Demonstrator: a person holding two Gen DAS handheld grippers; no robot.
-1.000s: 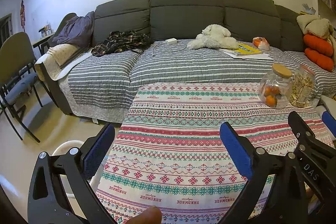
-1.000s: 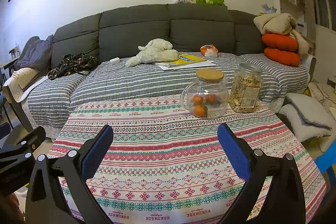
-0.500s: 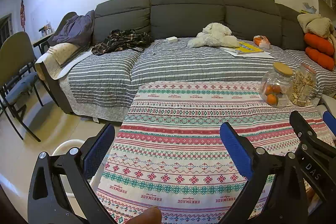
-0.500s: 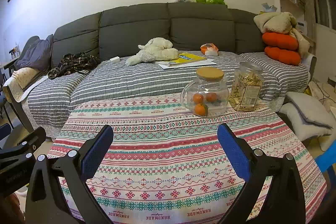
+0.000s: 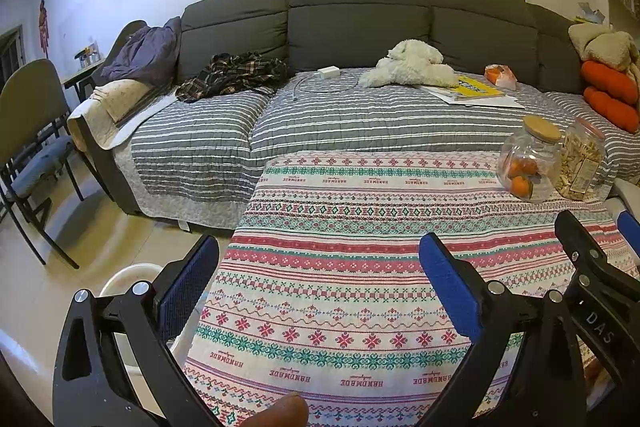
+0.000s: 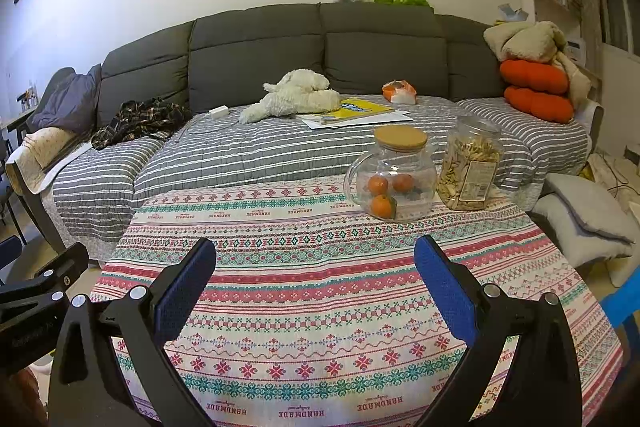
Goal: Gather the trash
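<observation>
my left fingers point(image 5: 316, 279) and right fingers point(image 6: 314, 283) gape wide, empty, over the desk point(image 6: 320, 267) — jars point(image 6: 394, 173) at 1 o'clock.

We are carrying two matching black claws.
Left claw point(image 5: 318, 277) and right claw point(image 6: 314, 275) are each showing blue textured pads point(image 6: 444, 291), silver screws point(image 5: 494, 286) at the joints, and white "DAS" lettering point(image 5: 599, 326) on the right claw's black frame.

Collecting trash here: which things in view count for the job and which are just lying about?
Likely for the job:
- left gripper and right gripper, both open and empty
- white bin on the floor by the table
- orange-and-white bag on the sofa, possibly trash

Lying about:
- glass jar of oranges
- snack jar
- plush dog
- yellow booklet
- plaid shirt
</observation>
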